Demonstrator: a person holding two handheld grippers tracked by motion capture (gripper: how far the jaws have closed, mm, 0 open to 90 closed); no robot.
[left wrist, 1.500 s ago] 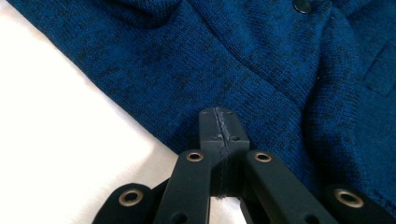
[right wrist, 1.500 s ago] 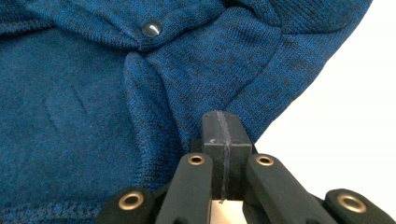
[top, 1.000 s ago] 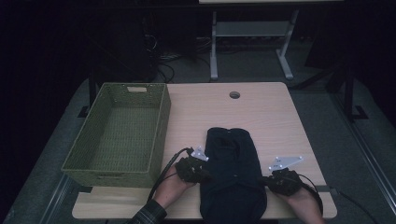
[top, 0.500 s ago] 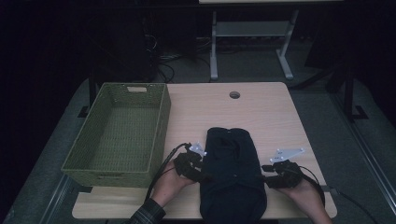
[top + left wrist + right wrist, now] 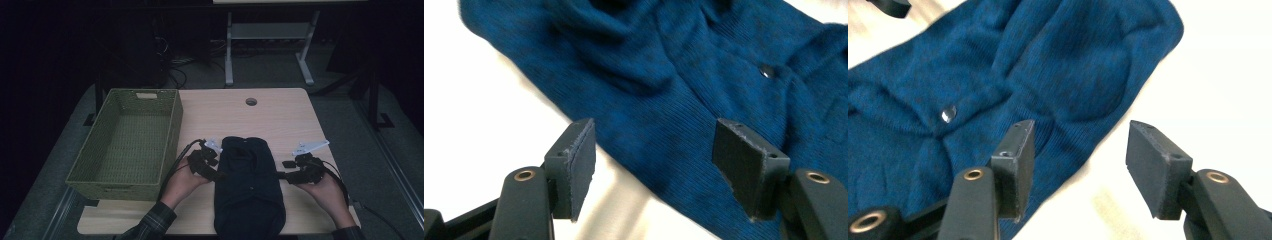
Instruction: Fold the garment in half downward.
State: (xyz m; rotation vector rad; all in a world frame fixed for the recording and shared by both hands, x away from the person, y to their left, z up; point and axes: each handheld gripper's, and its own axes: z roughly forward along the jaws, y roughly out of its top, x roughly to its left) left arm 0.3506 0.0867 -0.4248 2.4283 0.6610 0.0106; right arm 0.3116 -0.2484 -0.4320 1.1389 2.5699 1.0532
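Both grippers, left and right, just let go of the folded sweater; jaws opening, nothing between. Next, probably regrip and lift it into the basket.

Letting go of the blue sweater on both sides. Left gripper jaws just opening wide, nothing pinched between them now. Right gripper jaws just opening too. Both hands lifting up a little and sliding out from the cloth edges.
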